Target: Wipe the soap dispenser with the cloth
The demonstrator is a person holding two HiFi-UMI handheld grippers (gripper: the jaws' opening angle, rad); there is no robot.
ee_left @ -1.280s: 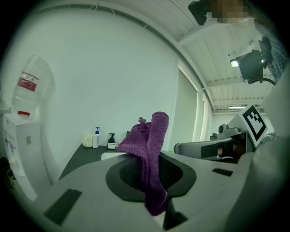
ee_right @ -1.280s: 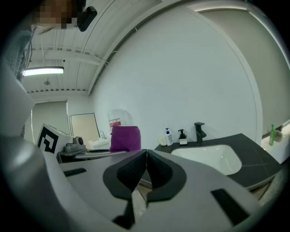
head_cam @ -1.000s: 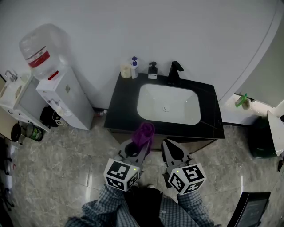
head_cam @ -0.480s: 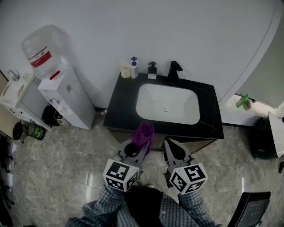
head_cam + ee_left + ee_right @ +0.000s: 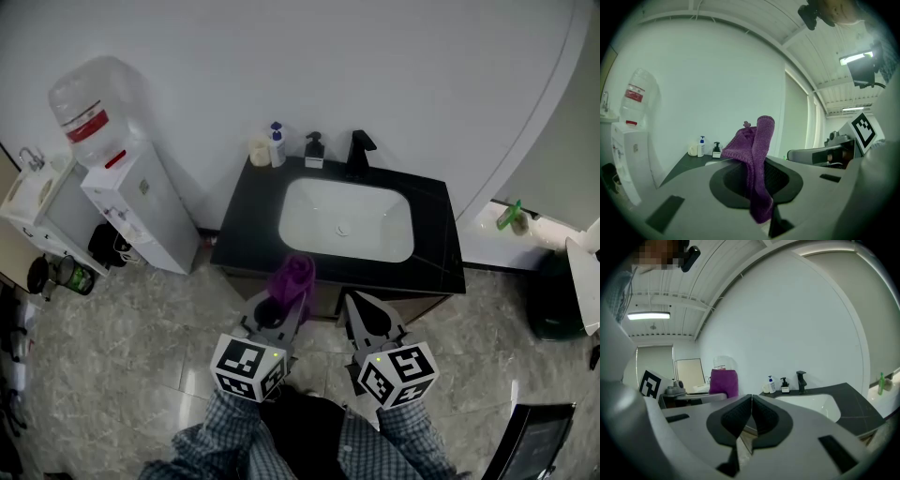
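Shifting only slightly over the last second, the black counter (image 5: 246,234) and its white basin (image 5: 344,220) had slid a little left and up in the head view. Both grippers had kept their places low in the frame, short of the counter's front edge. I judged from this that the person was still settling into position and that no wiping had begun.

The soap dispenser (image 5: 314,150) stood untouched at the back of the counter, against the wall. It sat between a matte black faucet (image 5: 357,150) and a white pump bottle with a blue top (image 5: 276,145). It was a small squat bottle with a black pump head and a pale label, probably hard, smooth plastic.

The left gripper (image 5: 277,305) was clamped on the cloth (image 5: 292,279). The cloth was a purple knitted or terry piece, soft and bunched, standing above the jaws in a folded lump with a tail hanging below them. The right gripper (image 5: 361,314) was closed with nothing in it, and its ribbed dark pads met along a thin seam in its own view.

The counter looked glossy and stone-like, the basin was a rounded rectangle of glazed white, and the floor was grey veined tile.
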